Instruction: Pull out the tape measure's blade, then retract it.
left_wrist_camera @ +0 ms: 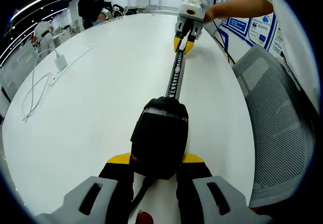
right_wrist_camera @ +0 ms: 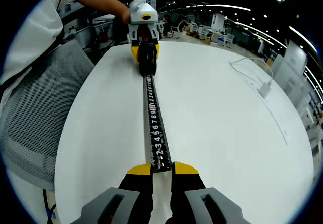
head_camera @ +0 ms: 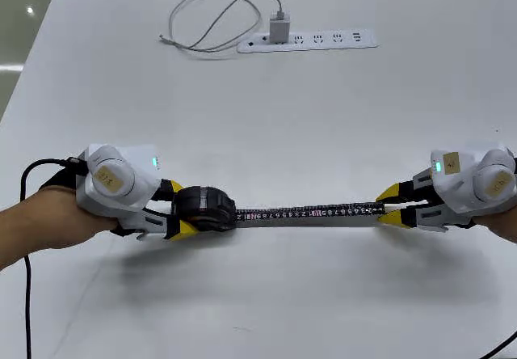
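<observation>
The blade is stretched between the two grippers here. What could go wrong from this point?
If the right gripper loses the blade, which it pinches just at the end, the blade would likely whip back into the tape measure case. The left gripper clamps the rounded case near its jaw tips, so the case might twist or slip during retraction.

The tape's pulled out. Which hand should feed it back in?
Probably right: the right gripper pinches the blade tip and can ride it back to the case, clamped in the left gripper.
</observation>
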{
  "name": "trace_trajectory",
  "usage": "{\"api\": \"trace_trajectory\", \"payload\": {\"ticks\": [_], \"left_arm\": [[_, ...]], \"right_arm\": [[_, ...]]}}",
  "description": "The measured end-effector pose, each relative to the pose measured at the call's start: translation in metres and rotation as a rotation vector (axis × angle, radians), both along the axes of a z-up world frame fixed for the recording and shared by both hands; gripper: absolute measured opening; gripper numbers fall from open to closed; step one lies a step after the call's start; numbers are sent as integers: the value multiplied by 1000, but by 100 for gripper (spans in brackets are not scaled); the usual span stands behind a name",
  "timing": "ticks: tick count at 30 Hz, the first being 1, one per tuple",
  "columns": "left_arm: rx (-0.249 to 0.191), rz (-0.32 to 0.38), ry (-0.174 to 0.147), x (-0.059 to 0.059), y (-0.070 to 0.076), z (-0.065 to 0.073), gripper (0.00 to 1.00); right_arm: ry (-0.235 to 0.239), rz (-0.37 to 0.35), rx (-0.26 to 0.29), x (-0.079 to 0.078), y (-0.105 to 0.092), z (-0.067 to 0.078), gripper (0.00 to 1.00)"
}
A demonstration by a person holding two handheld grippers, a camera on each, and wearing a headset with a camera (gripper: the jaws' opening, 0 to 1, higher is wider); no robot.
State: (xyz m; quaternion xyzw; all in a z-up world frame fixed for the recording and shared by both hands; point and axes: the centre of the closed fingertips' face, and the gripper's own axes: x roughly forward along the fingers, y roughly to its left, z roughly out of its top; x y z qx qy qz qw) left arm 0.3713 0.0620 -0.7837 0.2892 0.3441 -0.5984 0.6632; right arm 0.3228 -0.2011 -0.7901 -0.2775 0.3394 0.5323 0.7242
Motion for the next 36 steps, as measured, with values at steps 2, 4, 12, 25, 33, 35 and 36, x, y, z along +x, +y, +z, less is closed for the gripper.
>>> {"api": "trace_trajectory", "payload": {"ticks": [2,4,12,25,33,35,36], "left_arm": [[0,0,1,0,0,0,28],[1,0,0,0,0,0,28],[2,0,-1,0,0,0,28],[3,3,-11,0,-1,1,28],[-3,18,-35,1,-2,1,28],[-9,31,-25,1,-2,1,28],[-9,28,-27,1,-2,1,28]], "right_arm": [[0,-2,-6,0,-3,0,8],[0,-2,-8,-1,-5,0,8],[9,-8,-22,-4,-12,-2,8],[23,-10,-34,-2,-11,-3,9],[41,5,-46,-3,-11,-6,10],[45,3,-46,-3,-11,-6,10],[47,6,-48,-3,-12,-7,10]]}}
